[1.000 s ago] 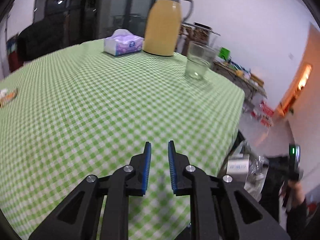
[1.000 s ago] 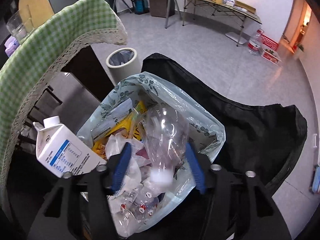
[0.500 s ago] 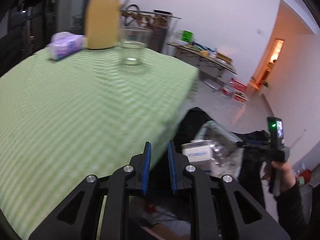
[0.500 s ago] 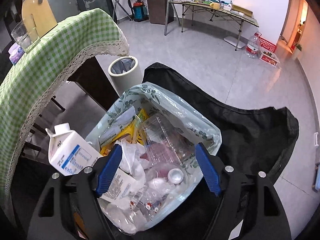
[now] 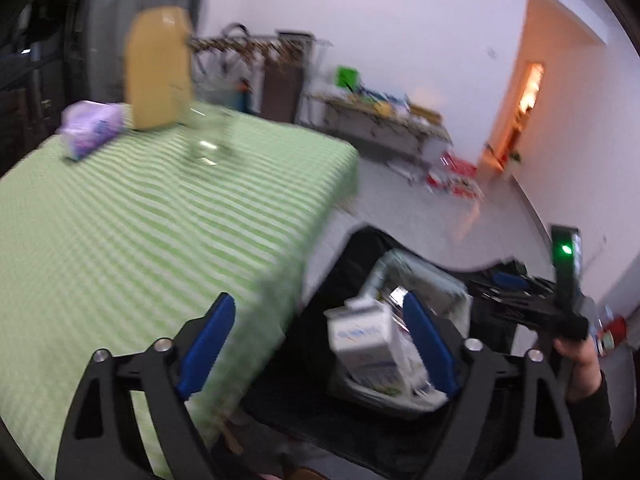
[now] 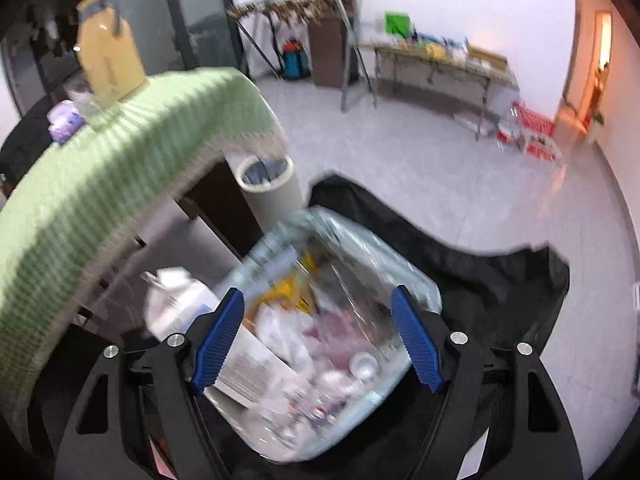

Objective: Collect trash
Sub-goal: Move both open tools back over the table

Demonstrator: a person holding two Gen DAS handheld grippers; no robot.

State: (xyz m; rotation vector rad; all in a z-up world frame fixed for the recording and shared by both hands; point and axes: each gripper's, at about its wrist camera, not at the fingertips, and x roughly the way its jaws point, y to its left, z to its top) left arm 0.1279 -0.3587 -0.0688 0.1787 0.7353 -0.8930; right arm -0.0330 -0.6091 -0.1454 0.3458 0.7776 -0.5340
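Left tool (image 5: pixel 320 344): jaws wide and just opened further; the milk carton (image 5: pixel 368 340) shows between the pads, but neither pad presses on it.
Right tool (image 6: pixel 318 336): jaws wide, having just been opening; nothing is gripped, and the bag's contents lie below the gap.
Trash bag (image 6: pixel 416 280): a pale patterned liner, mouth open, seated in a black holder (image 6: pixel 500 280) on the floor just beside the bench (image 5: pixel 120 240).
Where the trash is: the carton stands at the bag's near rim; a clear plastic bottle (image 6: pixel 352 320), papers and yellow wrappers lie inside.
Bench: a green checked cloth carries a yellow flask (image 5: pixel 158 76), a drinking glass (image 5: pixel 210 136) and a purple tissue pack (image 5: pixel 92 128), none of which looks like trash.
Risk, carton: it looks perched at the rim, not sunk in; if it tips outward it would land on the holder or floor, because the bag is already heaped.
Risk, bag: the soft liner could sag or fold under the load, letting pieces spill.
Risk, tools: both hang over the same opening, so a hasty swing could knock them together or snag the liner.
Hard to make out: both views are blurred; the carton's print cannot be read, nor whether it rests on trash or on the rim.
Hidden: the bag's lower half, and whether more trash lies on the bench's cut-off part.
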